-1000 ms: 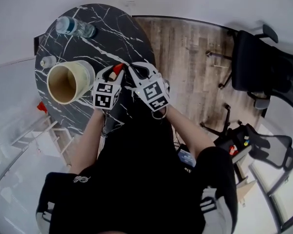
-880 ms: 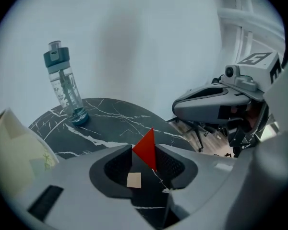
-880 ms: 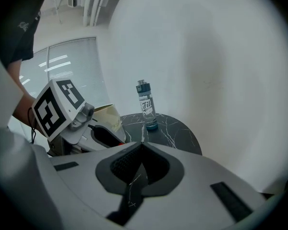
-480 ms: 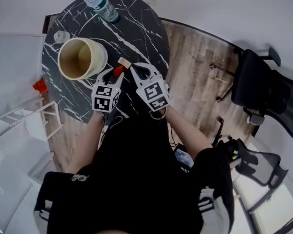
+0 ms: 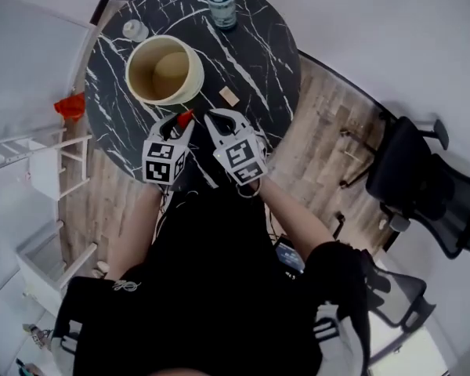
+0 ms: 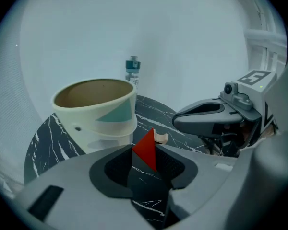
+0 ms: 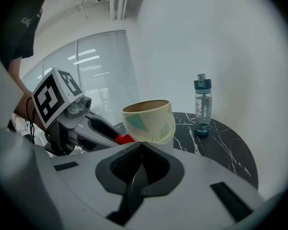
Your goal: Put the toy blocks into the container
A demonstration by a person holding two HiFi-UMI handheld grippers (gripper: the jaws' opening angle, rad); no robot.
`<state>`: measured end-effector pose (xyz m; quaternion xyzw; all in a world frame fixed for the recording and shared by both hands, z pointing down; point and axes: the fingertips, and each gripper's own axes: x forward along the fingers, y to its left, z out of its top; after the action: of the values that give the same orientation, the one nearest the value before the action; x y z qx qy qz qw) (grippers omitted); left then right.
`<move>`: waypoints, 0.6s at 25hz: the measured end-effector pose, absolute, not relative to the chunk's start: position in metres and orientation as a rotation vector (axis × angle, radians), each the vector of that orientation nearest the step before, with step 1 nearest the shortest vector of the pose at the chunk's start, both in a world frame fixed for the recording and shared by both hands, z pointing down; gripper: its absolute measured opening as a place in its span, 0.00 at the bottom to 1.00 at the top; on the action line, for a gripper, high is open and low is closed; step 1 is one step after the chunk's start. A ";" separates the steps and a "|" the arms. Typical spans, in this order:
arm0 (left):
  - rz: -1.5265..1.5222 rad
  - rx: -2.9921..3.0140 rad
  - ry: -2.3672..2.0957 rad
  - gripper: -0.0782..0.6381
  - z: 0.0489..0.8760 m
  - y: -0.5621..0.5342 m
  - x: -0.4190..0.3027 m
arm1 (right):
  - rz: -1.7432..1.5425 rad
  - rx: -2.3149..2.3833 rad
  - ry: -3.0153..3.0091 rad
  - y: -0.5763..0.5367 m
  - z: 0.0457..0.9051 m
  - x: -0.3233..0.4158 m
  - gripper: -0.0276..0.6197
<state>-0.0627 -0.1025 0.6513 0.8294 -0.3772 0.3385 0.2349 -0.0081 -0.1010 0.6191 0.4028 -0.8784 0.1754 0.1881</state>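
The left gripper (image 6: 145, 161) pinches only the lower part of a red triangular block (image 6: 147, 146), at the lower centre of its view, short of the container (image 6: 97, 119) at centre left. With so little held, the block could twist free or clip the rim. The right gripper (image 7: 139, 150), jaws together and empty, crowds alongside and might knock it.

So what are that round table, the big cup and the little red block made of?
The table looks like polished black marble or a printed imitation: white veins, slight sheen. The cup looks like matte cream paper or card, brown inside; possibly plastic. The red block is smooth, evenly coloured: painted wood or plastic, I cannot tell.
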 end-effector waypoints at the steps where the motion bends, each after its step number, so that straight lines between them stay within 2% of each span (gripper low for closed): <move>1: 0.909 2.271 -1.057 0.30 0.647 -0.103 -0.071 | 0.479 1.117 -2.482 -0.101 0.615 -0.016 0.04; 15: 0.732 2.259 -1.238 0.30 0.602 -0.116 -0.158 | 0.347 1.026 -2.548 -0.104 0.569 -0.085 0.04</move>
<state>-0.1580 -0.1161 0.6021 0.8210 -0.4499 0.2660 0.2296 -0.0850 -0.1042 0.5692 0.3643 -0.9044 0.1231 0.1852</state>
